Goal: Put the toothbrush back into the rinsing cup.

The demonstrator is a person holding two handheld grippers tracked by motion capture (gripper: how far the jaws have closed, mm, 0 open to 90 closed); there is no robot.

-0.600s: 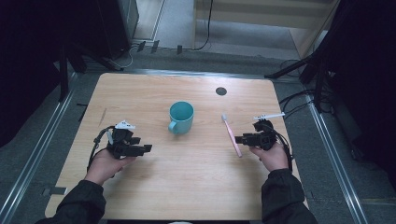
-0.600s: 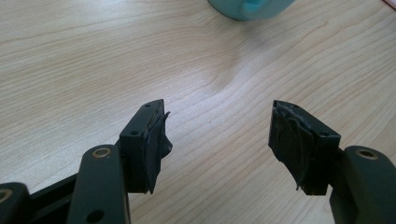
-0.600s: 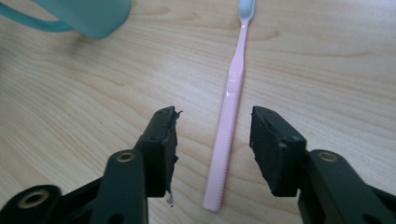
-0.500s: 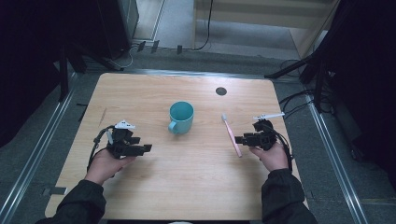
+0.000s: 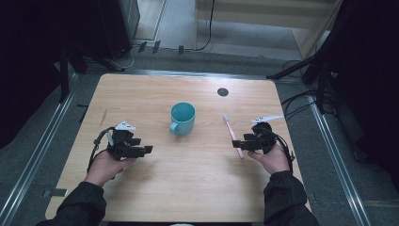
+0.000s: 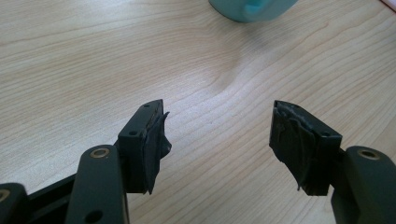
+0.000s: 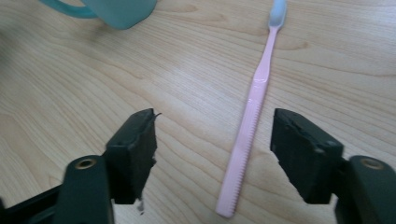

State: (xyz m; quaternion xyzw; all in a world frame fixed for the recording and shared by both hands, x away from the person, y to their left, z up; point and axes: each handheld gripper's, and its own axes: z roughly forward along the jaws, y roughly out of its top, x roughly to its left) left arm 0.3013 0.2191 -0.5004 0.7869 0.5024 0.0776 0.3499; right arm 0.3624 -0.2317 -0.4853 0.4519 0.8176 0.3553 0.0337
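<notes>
Seen from above: a wooden table (image 5: pixel 188 188), bare but for 2 items. At centre, a teal mug (image 5: pixel 182 117), upright, handle toward the person, nothing visible inside. Just right of it but apart, a pink toothbrush (image 5: pixel 233 136), flat on the wood, bristles pointing away. Right gripper (image 7: pixel 212 154) spread wide and empty, lined up over the handle with the brush lying between the jaws, probably ahead of a pick-up. Left gripper (image 6: pixel 218 144) likewise released, holding nothing, parked near the mug, seemingly in reserve.
</notes>
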